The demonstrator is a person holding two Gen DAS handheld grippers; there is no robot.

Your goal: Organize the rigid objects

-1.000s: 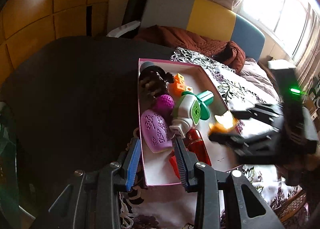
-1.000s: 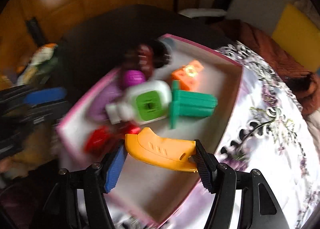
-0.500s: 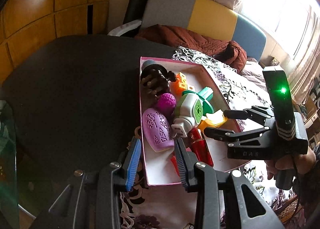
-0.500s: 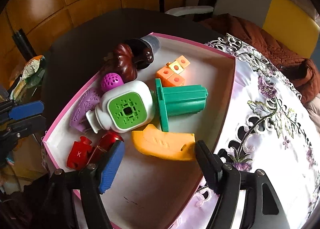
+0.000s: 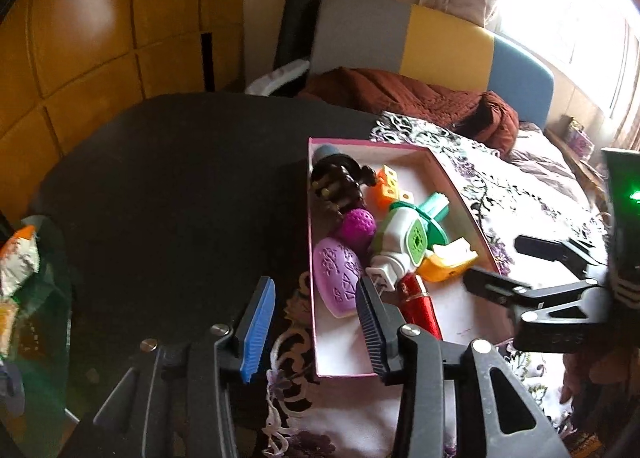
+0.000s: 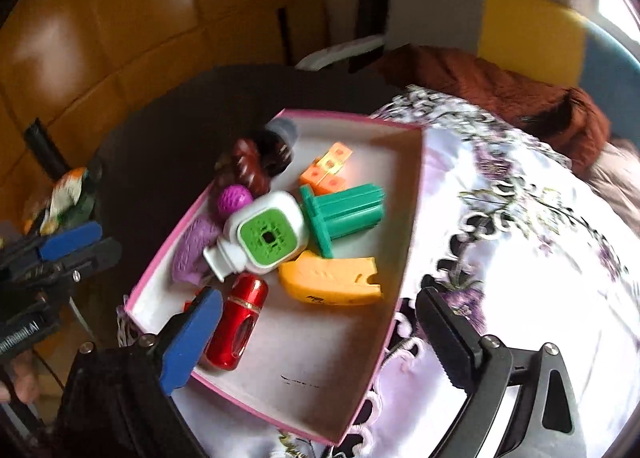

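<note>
A pink-rimmed white box [image 6: 412,218] [image 5: 456,194] on a flowered cloth holds several toys. An orange curved piece [image 6: 332,278] [image 5: 448,264] lies in it beside a white and green block [image 6: 266,236], a green peg [image 6: 344,212], orange cubes [image 6: 326,170], a purple ball [image 6: 234,198], a purple oval [image 5: 338,280] and a red cylinder [image 6: 238,322]. My right gripper [image 6: 316,338] is open and empty, above the box's near corner. My left gripper [image 5: 316,322] is open and empty at the box's near left rim.
A dark round table [image 5: 180,186] lies left of the box. The flowered cloth [image 6: 540,258] covers the right side. A sofa with a brown blanket [image 5: 420,98] stands behind. A glass side table with a snack bag [image 5: 20,258] is at far left.
My right gripper let go of the orange piece, which now lies in the box, and has opened and pulled back. My left gripper stayed near the box's edge.
</note>
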